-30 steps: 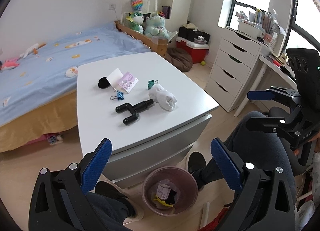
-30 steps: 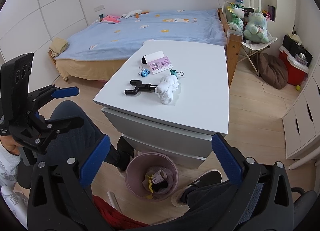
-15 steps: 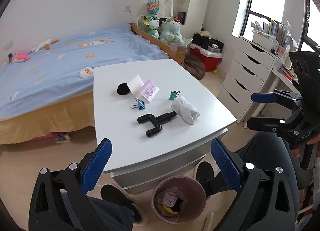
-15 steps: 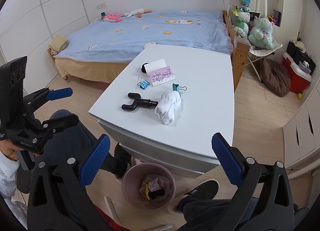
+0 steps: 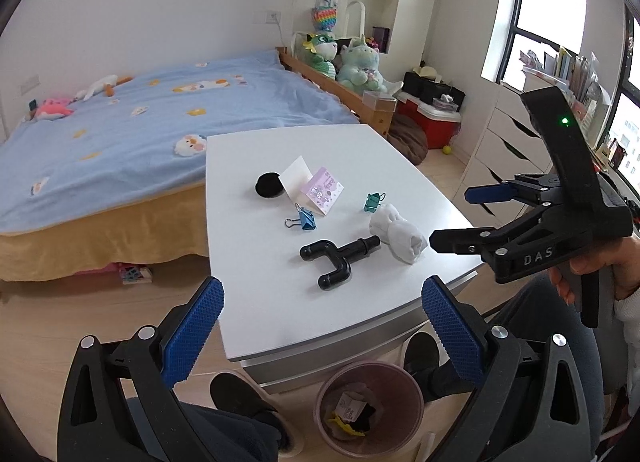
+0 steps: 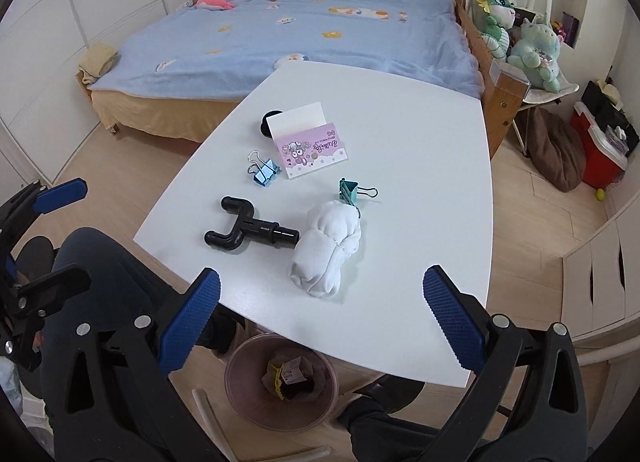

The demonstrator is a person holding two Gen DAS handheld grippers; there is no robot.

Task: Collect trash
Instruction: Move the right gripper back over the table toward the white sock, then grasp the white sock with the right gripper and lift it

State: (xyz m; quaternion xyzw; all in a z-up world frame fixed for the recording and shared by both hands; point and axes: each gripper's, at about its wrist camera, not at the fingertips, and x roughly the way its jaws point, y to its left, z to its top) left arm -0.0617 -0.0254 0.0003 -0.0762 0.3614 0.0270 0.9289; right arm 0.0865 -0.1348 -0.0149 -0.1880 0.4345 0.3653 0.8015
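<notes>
A pink trash bin (image 5: 368, 406) with some scraps in it stands on the floor under the near edge of a white table (image 5: 256, 282); it also shows in the right wrist view (image 6: 280, 386). On the table lie a black Y-shaped pipe piece (image 5: 334, 260), a white sock bundle (image 5: 398, 238), a blue binder clip (image 5: 304, 218), a teal binder clip (image 5: 373, 201), a pink card with white paper (image 5: 316, 187) and a black round pad (image 5: 268, 185). My left gripper (image 5: 322, 326) is open and empty above the table's near edge. My right gripper (image 6: 320, 314) is open and empty near the sock bundle (image 6: 328, 250).
A bed with a blue cover (image 5: 120, 133) stands behind the table. White drawers (image 5: 504, 157) and a red box (image 5: 430, 121) are at the right. A brown cushion (image 6: 556, 153) lies on the floor. My legs and shoes (image 5: 236, 390) are by the bin.
Both grippers have risen and moved forward over the table's near edge, so the table items look closer. The right gripper has come nearer the sock bundle. Both stay open.
</notes>
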